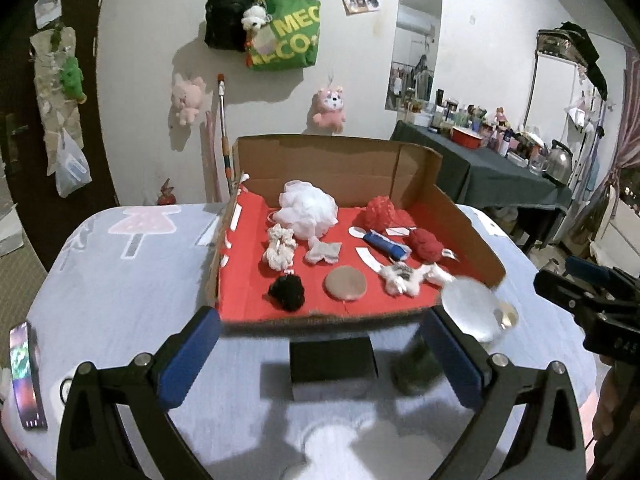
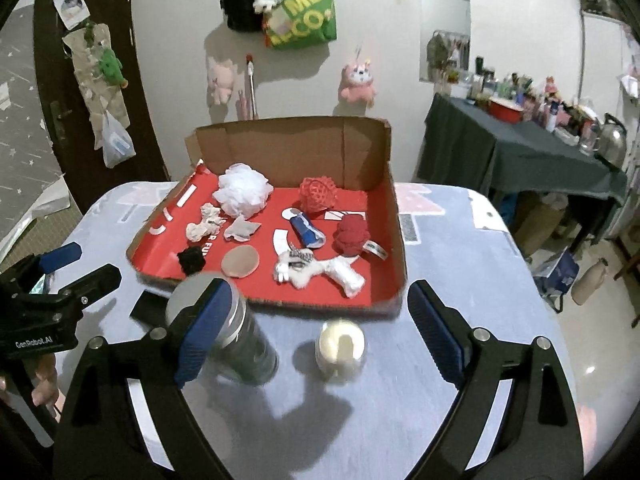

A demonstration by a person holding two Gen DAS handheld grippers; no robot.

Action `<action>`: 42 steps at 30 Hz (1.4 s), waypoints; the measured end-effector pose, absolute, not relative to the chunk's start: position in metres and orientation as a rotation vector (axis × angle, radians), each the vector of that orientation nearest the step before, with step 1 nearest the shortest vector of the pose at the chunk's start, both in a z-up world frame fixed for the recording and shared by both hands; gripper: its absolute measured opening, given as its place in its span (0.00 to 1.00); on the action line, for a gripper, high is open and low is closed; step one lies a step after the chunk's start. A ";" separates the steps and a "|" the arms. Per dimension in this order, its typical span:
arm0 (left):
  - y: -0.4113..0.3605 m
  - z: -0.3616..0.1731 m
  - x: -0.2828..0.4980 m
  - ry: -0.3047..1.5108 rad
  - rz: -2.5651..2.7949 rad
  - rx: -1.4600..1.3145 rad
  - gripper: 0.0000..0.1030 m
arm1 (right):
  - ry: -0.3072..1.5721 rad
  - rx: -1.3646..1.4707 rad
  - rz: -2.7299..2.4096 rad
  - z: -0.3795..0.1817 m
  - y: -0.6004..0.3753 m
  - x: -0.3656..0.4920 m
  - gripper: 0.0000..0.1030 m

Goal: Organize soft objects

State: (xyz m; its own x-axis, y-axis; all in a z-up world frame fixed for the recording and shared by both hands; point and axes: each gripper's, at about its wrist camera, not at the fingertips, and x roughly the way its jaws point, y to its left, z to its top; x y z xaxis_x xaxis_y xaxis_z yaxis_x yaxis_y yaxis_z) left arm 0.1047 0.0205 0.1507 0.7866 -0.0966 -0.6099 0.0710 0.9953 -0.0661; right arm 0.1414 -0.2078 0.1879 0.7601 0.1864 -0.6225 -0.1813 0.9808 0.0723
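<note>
My left gripper hangs level with its jaws spread wide, holding nothing. My right gripper is the same, fingers apart, just beside the left.

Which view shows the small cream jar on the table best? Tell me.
The right wrist view: the small cream jar stands whole and unobstructed between the open right gripper fingers. In the left wrist view only a blurred sliver shows, mostly hidden behind the tall clear jar lid.
</note>
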 end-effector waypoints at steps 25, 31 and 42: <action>-0.004 0.022 0.072 0.831 -0.039 -0.008 1.00 | 0.805 -0.008 0.095 0.047 -0.207 0.093 0.93; -0.008 0.015 0.074 0.842 0.002 0.007 1.00 | 0.822 -0.017 0.086 0.040 -0.206 0.096 0.93; -0.011 0.012 0.073 0.821 0.029 0.019 1.00 | 0.815 -0.013 0.072 0.038 -0.204 0.093 0.94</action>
